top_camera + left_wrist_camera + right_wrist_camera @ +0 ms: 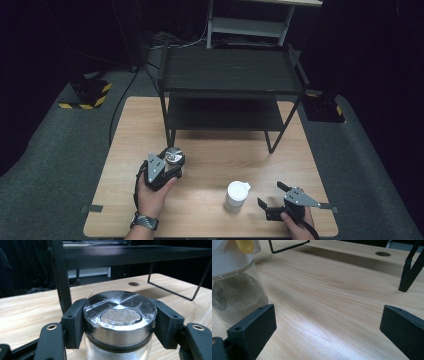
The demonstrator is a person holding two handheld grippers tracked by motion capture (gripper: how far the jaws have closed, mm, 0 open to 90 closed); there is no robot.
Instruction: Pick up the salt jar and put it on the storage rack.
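Two jars stand on the wooden table (210, 165). On the near left, the left gripper (170, 165) has its jaws clamped on either side of the steel-lidded glass jar (120, 315), just before the black shelf rack (230, 90). On the near right, the right gripper (272, 195) rests with jaws spread wide and nothing between them, the white-capped jar (236, 196) just to its left, untouched.

Probably a lab, dark curtains, hazard-taped stands (85, 95), test table (210, 220)

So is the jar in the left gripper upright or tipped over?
Upright: the jar stands with its metal lid facing up, clamped at the lid by the left gripper.
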